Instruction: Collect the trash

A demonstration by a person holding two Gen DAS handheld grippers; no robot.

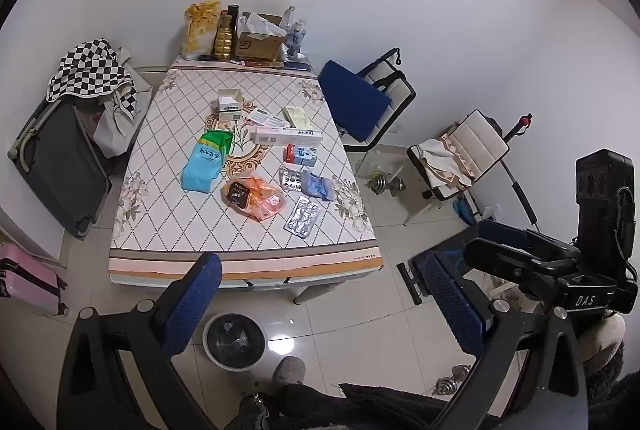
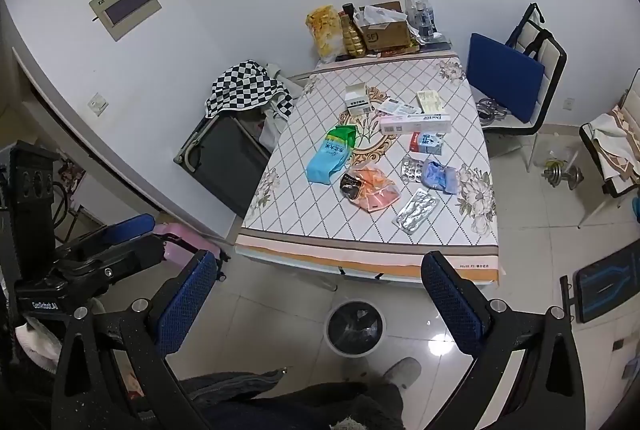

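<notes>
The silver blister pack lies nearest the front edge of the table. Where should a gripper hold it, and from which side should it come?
Grip the silver blister pack across its short width, near the end facing the front edge of the table. It lies flat and thin with its length angled away, so come from above and the front, probably pinching the two long edges. Both grippers are open and empty.

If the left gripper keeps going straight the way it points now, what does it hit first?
Probably the near edge of the table, short of the trash on it. The left gripper is open and empty, with nothing between it and that edge, though fisheye depth is uncertain.
</notes>
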